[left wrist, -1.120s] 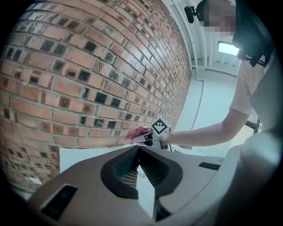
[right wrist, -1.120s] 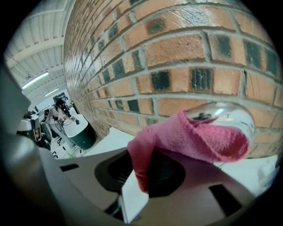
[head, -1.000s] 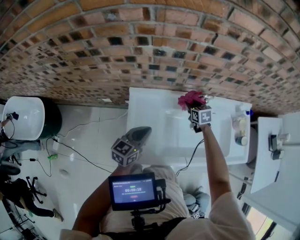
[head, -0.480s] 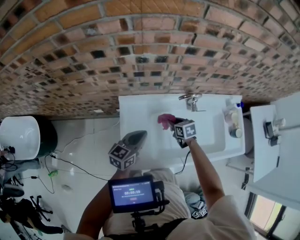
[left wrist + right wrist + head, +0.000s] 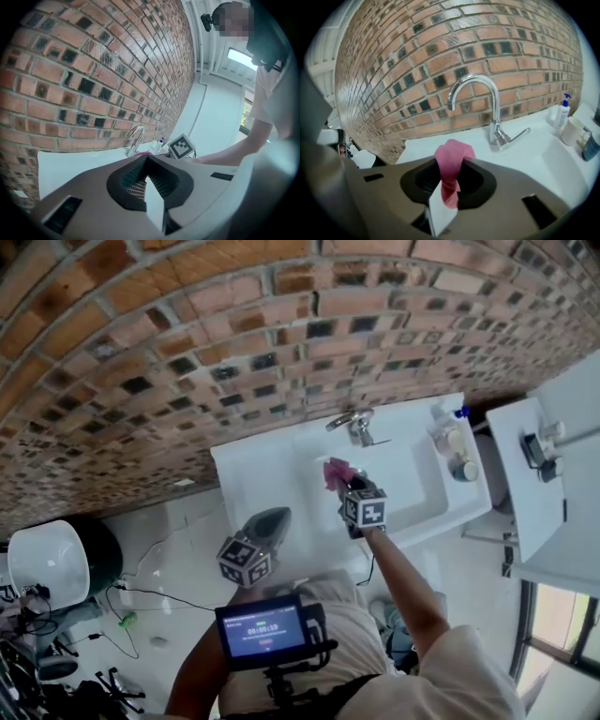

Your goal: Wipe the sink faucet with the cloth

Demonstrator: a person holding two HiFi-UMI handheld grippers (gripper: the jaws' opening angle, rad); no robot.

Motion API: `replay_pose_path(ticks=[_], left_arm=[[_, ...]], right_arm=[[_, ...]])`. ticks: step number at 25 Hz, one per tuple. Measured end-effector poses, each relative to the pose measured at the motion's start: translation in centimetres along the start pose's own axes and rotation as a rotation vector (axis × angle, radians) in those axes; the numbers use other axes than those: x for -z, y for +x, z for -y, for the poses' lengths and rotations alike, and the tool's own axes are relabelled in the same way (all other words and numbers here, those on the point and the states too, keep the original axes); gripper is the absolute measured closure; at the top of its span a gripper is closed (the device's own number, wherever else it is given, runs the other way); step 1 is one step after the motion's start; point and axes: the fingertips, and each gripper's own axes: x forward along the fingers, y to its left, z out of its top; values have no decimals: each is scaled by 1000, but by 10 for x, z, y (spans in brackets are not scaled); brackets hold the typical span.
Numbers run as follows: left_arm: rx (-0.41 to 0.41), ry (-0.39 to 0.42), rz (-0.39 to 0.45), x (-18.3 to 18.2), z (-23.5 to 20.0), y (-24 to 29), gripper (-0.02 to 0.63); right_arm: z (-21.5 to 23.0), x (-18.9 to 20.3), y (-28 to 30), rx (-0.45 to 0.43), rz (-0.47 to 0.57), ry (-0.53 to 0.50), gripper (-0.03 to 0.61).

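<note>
**Head view: pink cloth clamped in the right tongs, short of the faucet**

At the far left a round white tub (image 5: 47, 563) stands on the pale floor (image 5: 178, 521), below a brick wall (image 5: 187, 352) that fills the top of the view. Near the middle, the left tongs (image 5: 272, 518) hang over the front left corner of the white sink (image 5: 272, 460), well apart from the tap. In the left gripper view their jaws lie pressed together with nothing between them. A small screen (image 5: 262, 626) is mounted at the person's chest below them.

To the right, the right tongs (image 5: 345, 486) reach over the basin. Their jaws are closed on a pink cloth (image 5: 335, 472), which bunches up above the tips and trails down between them in the right gripper view. The chrome faucet (image 5: 354, 423) stands at the back rim of the sink against the bricks, its spout curving forward and its lever pointing to the right. The cloth is near it, in front and slightly left, but not touching it.

Further right, on the sink's rim, a white spray bottle (image 5: 445, 434) with a blue top stands by the wall, and a cup (image 5: 463, 471) sits just in front of it.
</note>
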Motion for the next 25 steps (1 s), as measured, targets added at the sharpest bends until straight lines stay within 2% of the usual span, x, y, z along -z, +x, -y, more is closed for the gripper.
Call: replay_pose_path(ticks=[5, 7, 12, 16, 25], left_arm=[[2, 8, -27, 5, -2, 9, 626], [-4, 13, -45, 6, -6, 10, 624], [-32, 10, -71, 5, -19, 11, 625], [-49, 9, -76, 3, -29, 15, 625], [-64, -23, -83, 7, -44, 21, 626]], right_arm=[[38, -19, 20, 175, 69, -12, 486], [46, -25, 35, 219, 77, -10, 486], [68, -29, 80, 294, 45, 45, 485], [88, -40, 106, 348, 68, 127, 485], [106, -35, 149, 384, 1, 296, 485]])
